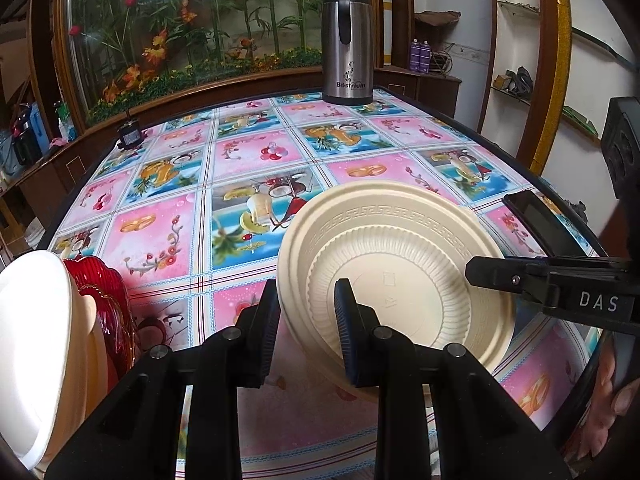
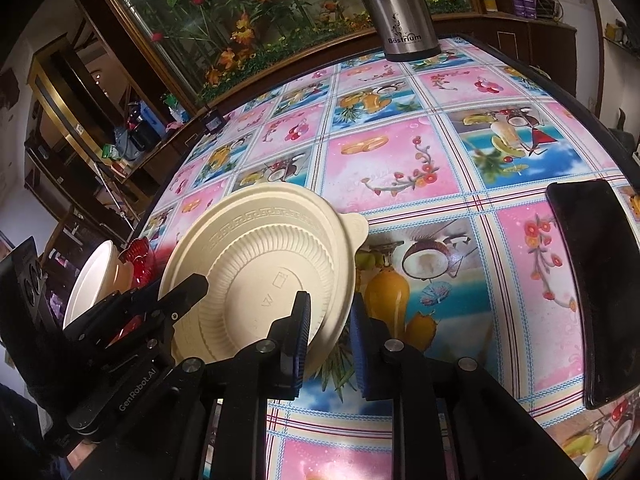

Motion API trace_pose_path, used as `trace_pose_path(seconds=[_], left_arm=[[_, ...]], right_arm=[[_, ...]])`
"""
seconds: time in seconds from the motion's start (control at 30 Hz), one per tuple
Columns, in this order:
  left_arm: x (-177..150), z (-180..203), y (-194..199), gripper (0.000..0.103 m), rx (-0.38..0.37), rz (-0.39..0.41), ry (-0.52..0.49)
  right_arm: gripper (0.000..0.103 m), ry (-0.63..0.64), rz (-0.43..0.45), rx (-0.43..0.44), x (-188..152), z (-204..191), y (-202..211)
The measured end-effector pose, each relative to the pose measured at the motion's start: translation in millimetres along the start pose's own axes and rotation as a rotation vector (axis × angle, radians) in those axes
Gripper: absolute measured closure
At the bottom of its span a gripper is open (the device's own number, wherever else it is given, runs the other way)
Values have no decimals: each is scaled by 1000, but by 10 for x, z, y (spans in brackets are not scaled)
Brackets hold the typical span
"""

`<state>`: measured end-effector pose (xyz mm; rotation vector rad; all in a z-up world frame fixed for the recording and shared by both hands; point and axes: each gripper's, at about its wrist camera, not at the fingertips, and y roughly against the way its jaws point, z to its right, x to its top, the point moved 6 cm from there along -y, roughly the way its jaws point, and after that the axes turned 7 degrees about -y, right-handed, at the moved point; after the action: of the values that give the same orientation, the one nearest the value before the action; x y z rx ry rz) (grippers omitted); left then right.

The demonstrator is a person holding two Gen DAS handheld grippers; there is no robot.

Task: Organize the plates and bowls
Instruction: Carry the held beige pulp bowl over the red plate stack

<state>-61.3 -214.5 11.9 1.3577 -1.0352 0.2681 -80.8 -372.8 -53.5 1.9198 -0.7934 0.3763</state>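
A cream plastic plate (image 1: 400,276) with a ribbed well and key-pattern rim sits tilted above the table between both grippers. My left gripper (image 1: 308,320) straddles its left rim, jaws a little apart with the rim between them. My right gripper (image 2: 330,316) straddles the opposite rim (image 2: 344,280) the same way. The plate shows in the right wrist view (image 2: 260,264). A white bowl (image 1: 32,344) and a red ribbed glass bowl (image 1: 104,300) stand at the left; they also show in the right wrist view as the white bowl (image 2: 92,280) and red bowl (image 2: 140,256).
A steel thermos jug (image 1: 347,44) stands at the table's far edge. A black phone (image 2: 600,280) lies on the right side of the table. A small black object (image 1: 129,134) sits at the far left corner. The flowered tablecloth (image 1: 240,160) covers the table.
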Motion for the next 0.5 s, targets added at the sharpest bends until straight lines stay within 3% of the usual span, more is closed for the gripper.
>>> trace_pose_path(seconds=[0.5], left_arm=[[27, -13, 122, 80, 13, 30, 1]], right_arm=[[83, 2, 25, 22, 13, -64, 124]])
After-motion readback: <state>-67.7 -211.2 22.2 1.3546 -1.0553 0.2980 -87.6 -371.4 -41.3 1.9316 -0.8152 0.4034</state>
